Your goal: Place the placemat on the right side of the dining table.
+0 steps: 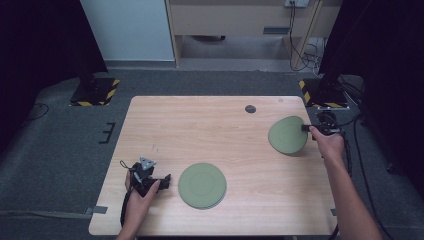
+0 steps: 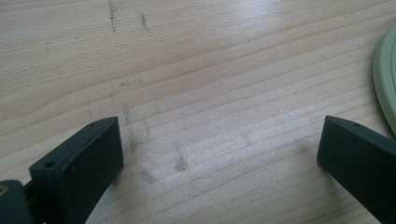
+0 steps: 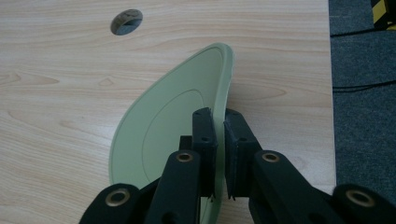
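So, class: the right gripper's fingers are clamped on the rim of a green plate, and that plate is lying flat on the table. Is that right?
Not quite. The right gripper does clamp the green plate by its rim, but the plate is tilted up on edge, not lying flat on the table. The right gripper view shows it.

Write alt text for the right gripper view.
The right gripper is shut on the rim of a green plate, holding it tilted on edge over a light wooden table. A round hole in the tabletop lies beyond it.
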